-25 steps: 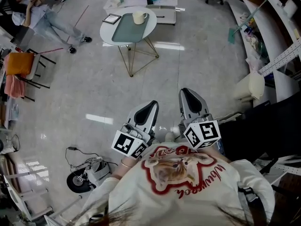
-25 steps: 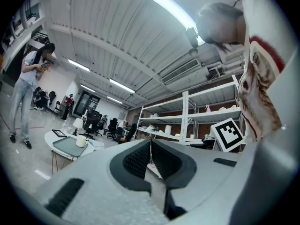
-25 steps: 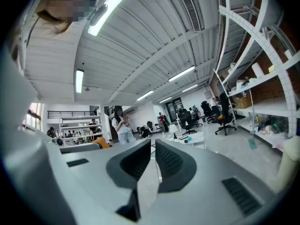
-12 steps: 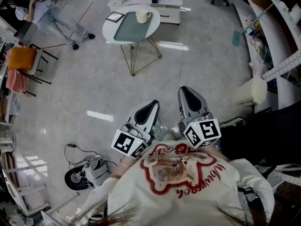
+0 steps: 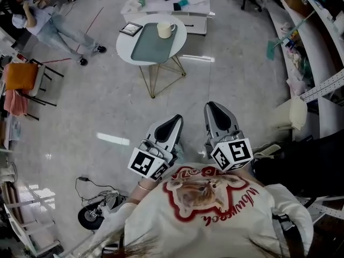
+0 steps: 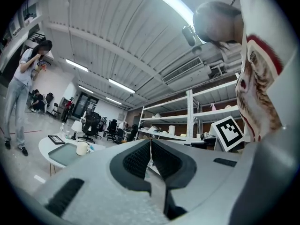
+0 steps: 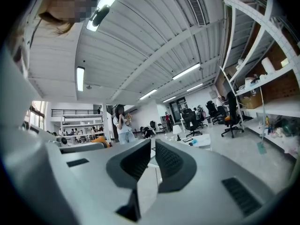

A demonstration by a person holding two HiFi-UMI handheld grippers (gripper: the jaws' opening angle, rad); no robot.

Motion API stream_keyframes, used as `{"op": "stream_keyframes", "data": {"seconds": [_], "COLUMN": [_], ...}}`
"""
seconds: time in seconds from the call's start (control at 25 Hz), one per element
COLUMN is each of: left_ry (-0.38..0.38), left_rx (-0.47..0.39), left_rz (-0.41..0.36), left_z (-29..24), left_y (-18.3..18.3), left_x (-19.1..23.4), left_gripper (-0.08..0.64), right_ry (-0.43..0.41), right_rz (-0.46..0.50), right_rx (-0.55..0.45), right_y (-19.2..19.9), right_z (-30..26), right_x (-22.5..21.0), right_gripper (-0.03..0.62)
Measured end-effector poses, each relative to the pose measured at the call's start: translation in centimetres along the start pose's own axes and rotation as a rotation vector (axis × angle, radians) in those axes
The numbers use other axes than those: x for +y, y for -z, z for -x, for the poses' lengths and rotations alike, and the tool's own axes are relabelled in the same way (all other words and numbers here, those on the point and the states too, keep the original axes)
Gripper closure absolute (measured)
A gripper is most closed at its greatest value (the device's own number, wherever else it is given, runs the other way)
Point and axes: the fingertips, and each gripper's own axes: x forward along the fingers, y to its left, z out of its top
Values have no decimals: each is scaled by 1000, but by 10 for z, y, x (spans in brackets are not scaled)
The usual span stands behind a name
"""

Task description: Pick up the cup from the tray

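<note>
A cream cup (image 5: 165, 30) stands at the far end of a grey-green tray (image 5: 148, 44) on a round white table (image 5: 127, 41) with gold legs, far ahead across the floor. The left gripper view shows the same cup (image 6: 83, 147) and tray (image 6: 63, 154) small at lower left. My left gripper (image 5: 172, 121) and right gripper (image 5: 214, 108) are held side by side close to the person's chest, well short of the table. Both have their jaws together with nothing between them. In the right gripper view the jaws hide the round table.
A small framed picture (image 5: 130, 29) lies on the round table beside the tray. Behind it is a low white table (image 5: 177, 1) with small items. A person (image 5: 40, 18) stands at far left near an orange chair (image 5: 20, 73). Cables and a device (image 5: 97, 211) lie on the floor. Shelving (image 5: 322, 31) lines the right.
The head view has shifted a little: the table with the cup and tray sits slightly lower and further right in the frame. Both grippers keep the same pose.
</note>
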Motion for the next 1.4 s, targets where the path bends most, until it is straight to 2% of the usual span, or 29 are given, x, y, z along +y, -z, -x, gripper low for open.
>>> {"op": "stream_keyframes", "data": {"seconds": [0.24,0.6,0.96,1.4], "left_ry": [11,71,105,72], "left_rx": [-20,-7,23,4], "left_rz": [14,-2,39,33], "left_z": [-35,-71,-83,-109], "left_y": [-22,-35,-24,-30], "left_x": [80,154,180,228], "left_gripper": [541,541,541,541], "right_ry": [27,55,110,81], "right_rz": [-3,18,-17,7], "right_rx": [-21,-47,-27,-23], "right_y": [-11,-19,-8,-14], "right_z": [-81,-161,-186,-238], "right_x": [-7,-7,-18,-31], "right_gripper": [546,546,546,546]}}
